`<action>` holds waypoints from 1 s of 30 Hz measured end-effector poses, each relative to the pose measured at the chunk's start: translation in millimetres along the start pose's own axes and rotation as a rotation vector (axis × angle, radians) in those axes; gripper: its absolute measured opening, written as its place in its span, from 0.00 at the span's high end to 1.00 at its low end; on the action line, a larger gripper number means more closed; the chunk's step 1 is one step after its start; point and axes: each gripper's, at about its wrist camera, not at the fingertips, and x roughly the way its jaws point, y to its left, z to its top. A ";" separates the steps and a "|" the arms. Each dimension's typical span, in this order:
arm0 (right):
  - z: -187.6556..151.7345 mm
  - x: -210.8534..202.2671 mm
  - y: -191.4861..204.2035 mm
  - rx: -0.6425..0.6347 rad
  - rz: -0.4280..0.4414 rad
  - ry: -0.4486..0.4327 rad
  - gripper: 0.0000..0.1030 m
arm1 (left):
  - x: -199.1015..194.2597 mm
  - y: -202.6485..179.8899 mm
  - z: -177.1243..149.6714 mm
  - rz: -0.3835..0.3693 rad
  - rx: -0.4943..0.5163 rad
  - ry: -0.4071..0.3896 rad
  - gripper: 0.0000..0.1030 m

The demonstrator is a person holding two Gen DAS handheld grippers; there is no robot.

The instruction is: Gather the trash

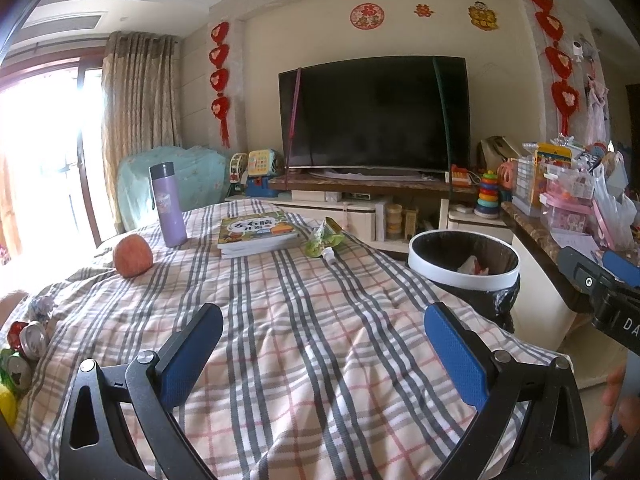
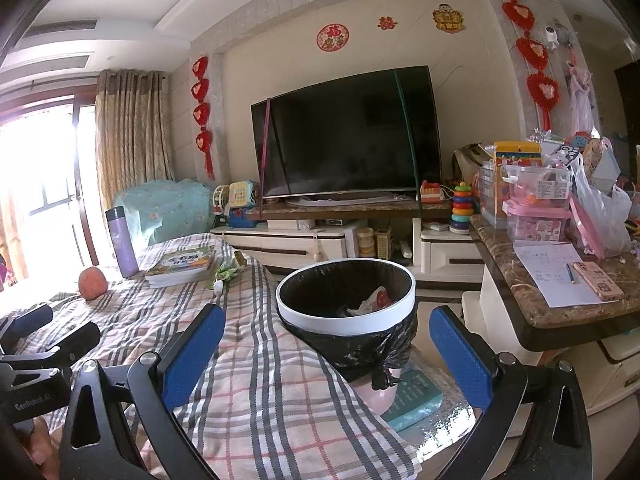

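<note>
My left gripper (image 1: 324,356) hangs open and empty over the plaid-covered table (image 1: 304,320). Trash lies on the cloth: a crumpled green wrapper (image 1: 324,238) far ahead beside the books, and at the left edge several drink cans (image 1: 24,346) and a crumpled paper ball (image 1: 40,306). My right gripper (image 2: 326,356) is open and empty, low in front of the white-rimmed trash bin (image 2: 346,300), which has a black liner and some waste inside. The bin (image 1: 464,260) stands off the table's right edge. The wrapper (image 2: 230,268) also shows in the right wrist view.
An apple (image 1: 133,256), a purple bottle (image 1: 168,204) and stacked books (image 1: 256,234) sit on the far part of the table. A cluttered marble counter (image 2: 560,312) with a phone (image 2: 598,280) and paper stands to the right. The TV (image 1: 376,112) stands on its cabinet behind.
</note>
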 end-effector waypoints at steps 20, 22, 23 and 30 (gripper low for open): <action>0.2 1.4 2.1 0.000 0.003 -0.002 0.00 | 1.3 0.4 -1.4 -0.004 -0.002 0.005 0.01; 0.0 1.3 2.1 0.000 0.002 -0.001 0.00 | 1.1 0.4 -1.4 -0.004 -0.002 0.004 0.01; 0.2 1.5 2.2 0.001 0.002 0.000 0.00 | 1.0 0.4 -1.4 -0.005 -0.003 0.004 0.01; -0.4 0.9 2.1 0.000 0.002 -0.001 0.00 | 1.2 0.2 -1.4 -0.002 -0.002 0.004 0.01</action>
